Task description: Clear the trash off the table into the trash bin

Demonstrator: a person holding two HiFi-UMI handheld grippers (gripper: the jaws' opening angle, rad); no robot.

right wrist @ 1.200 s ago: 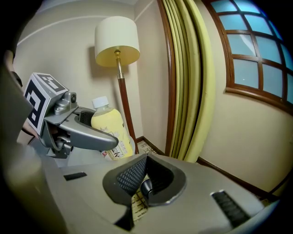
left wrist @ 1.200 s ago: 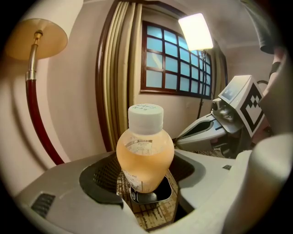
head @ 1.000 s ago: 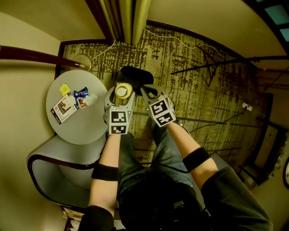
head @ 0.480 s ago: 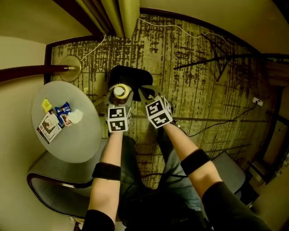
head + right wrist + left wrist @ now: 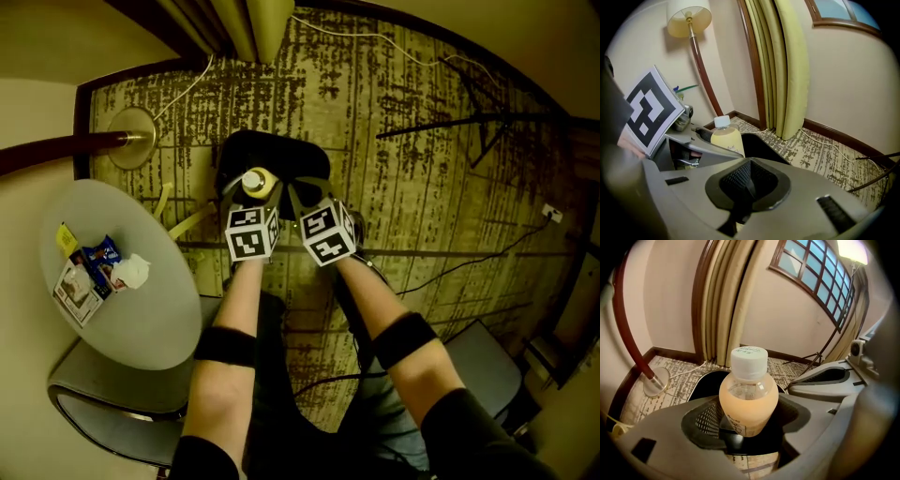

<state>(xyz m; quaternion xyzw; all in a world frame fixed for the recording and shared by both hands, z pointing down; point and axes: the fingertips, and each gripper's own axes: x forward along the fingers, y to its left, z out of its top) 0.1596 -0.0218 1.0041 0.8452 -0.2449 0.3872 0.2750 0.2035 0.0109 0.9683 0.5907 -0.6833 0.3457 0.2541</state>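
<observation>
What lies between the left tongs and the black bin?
Only the capped bottle, clamped in the left tongs, with the bin just beyond it. The left gripper view shows this.

Bare patterned carpet (image 5: 422, 206) open at right, round grey table (image 5: 141, 309) blocking lower left, brass lamp base (image 5: 129, 137) upper left, black round trash bin (image 5: 281, 155) centre.

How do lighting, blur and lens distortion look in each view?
Head view: dim, yellow-tinted, strong fisheye curving of the carpet, dark corners. Left gripper view: bottle sharp, lit lamp blown out at top right, black vignette. Right gripper view: evenly lit, lampshade bright, edges bowed, no motion blur.
</observation>
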